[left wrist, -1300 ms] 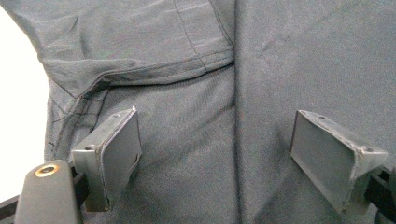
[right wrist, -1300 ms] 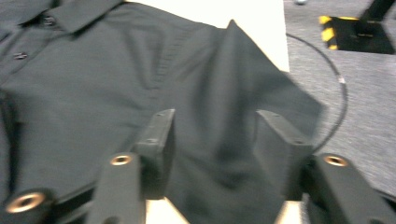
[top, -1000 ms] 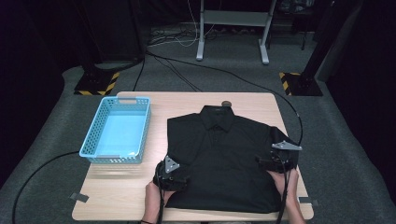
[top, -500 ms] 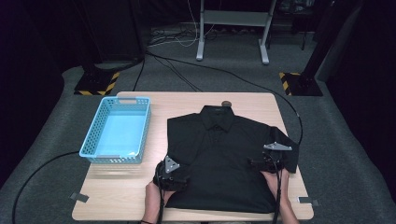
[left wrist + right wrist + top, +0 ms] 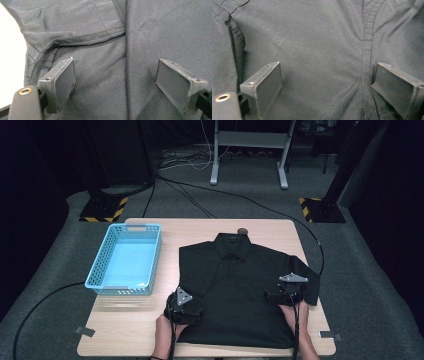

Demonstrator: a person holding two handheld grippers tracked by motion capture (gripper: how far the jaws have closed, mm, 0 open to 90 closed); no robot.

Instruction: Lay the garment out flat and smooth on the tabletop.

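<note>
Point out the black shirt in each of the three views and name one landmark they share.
High view: the black shirt lies flat at the table's centre-right, collar away from the person.
Left gripper view: shirt cloth spreads behind the open jaws, sleeve hem upper left.
Right gripper view: shirt cloth spreads behind the open jaws, stitched seam at right.
Shared landmark: the shirt's dark fabric itself.

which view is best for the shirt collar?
High view: the collar sits in full at the far end of the black shirt, pointing away from the person. The left and right gripper views give close-ups of fabric and seams between open jaws.
</note>
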